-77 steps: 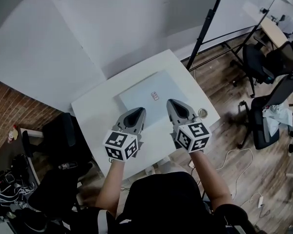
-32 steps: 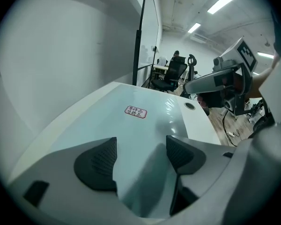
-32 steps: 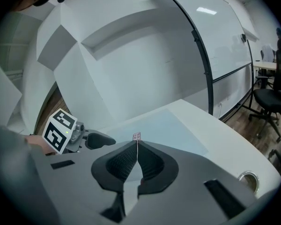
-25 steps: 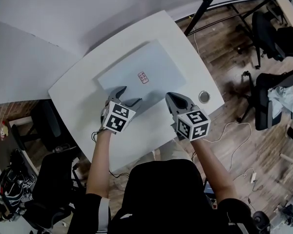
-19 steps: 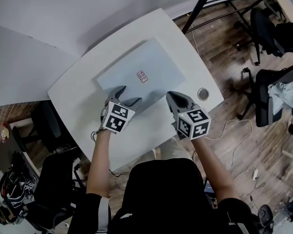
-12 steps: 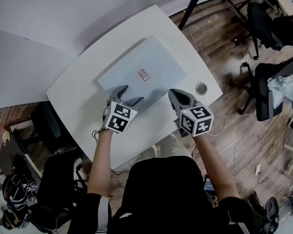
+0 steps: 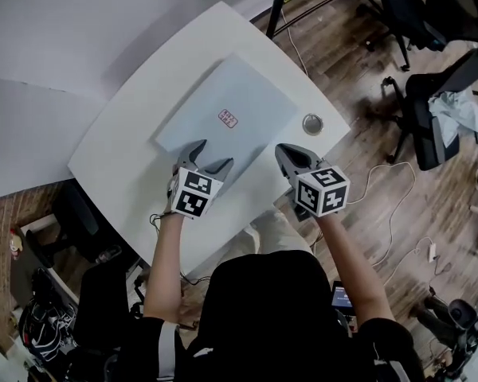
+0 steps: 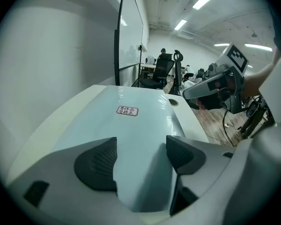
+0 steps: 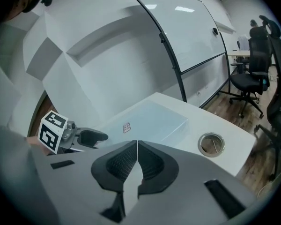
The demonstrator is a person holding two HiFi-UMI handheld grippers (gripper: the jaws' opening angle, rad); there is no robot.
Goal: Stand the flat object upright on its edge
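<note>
Flat board [image 7: 251, 94], pale blue, lies just as it lay three seconds back: flat on the white table [image 7: 127, 153], red sticker [image 7: 228, 118] facing up and no edge raised. What has changed is nearest the person. The left gripper [image 7: 213, 156] was closed over the board's near edge three seconds ago. Now its jaws are spread wide at the near left part of that edge, as they have been through the last second. In the left gripper view its two dark pads [image 8: 96, 165] stand well apart, with the board's surface showing between and beyond them, and neither pad presses on it. The right gripper [image 7: 287, 153] then had its tip over the board. It has since come off and hangs over bare table just beside the near right edge. The right gripper view shows its jaws clenched together on nothing. Beyond the board sits the round cable hole [image 7: 311, 123], and farther off are the wooden floor [image 7: 358, 78] and office chairs [image 7: 430, 126]. Most of the apparent shift across the pictures looks like the head camera swinging, since the board keeps its place on the table. I judge that the standing-up has not begun. The spread left jaws look readied to pinch or pry the near edge. The closed right one seems better suited to steady or push the board than to grasp it, unless it opens first.
</note>
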